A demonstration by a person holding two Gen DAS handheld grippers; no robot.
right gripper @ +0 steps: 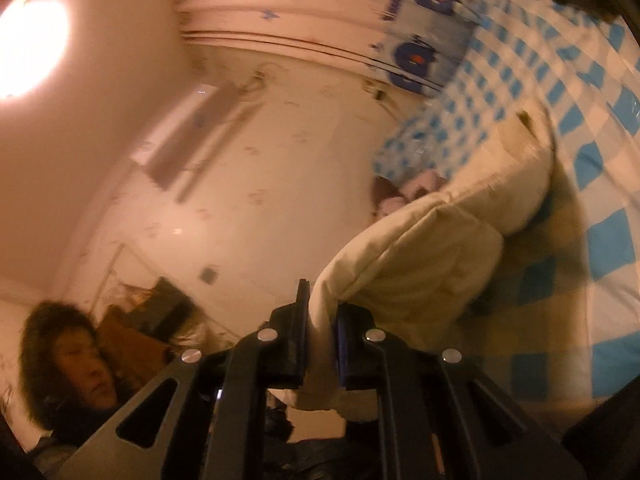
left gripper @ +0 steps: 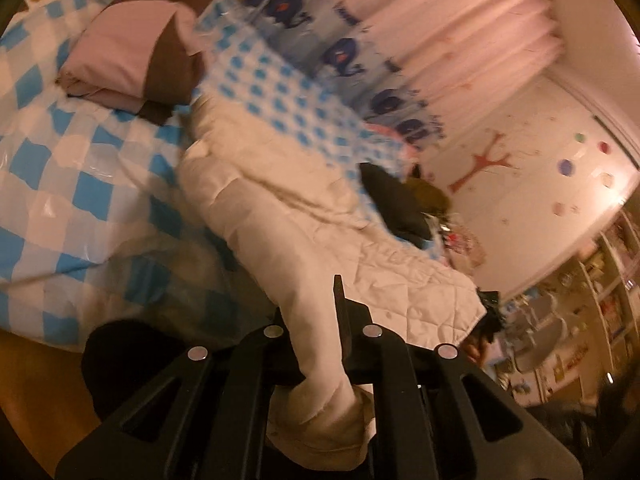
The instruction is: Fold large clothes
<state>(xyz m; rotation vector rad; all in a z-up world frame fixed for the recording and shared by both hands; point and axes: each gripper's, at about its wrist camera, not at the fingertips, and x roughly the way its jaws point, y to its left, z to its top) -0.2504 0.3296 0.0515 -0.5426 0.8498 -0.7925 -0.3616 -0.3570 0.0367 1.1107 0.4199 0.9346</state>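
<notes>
A cream quilted garment [left gripper: 280, 208] lies stretched across a bed with a blue and white checked cover [left gripper: 80, 184]. In the left wrist view my left gripper [left gripper: 320, 320] is shut on one end of the garment, and the fabric runs from between its fingers out over the bed. In the right wrist view my right gripper [right gripper: 324, 320] is shut on a thick edge of the same cream garment [right gripper: 440, 248], which rises off the checked cover [right gripper: 600, 160]. The picture is tilted and blurred.
A folded pink and brown pile [left gripper: 132, 52] sits at the far end of the bed, and dark clothes [left gripper: 396, 200] lie beside the garment. Pink curtains [left gripper: 460, 40] and cluttered shelves [left gripper: 580, 300] stand behind. A person's head [right gripper: 68, 360] shows low in the right wrist view.
</notes>
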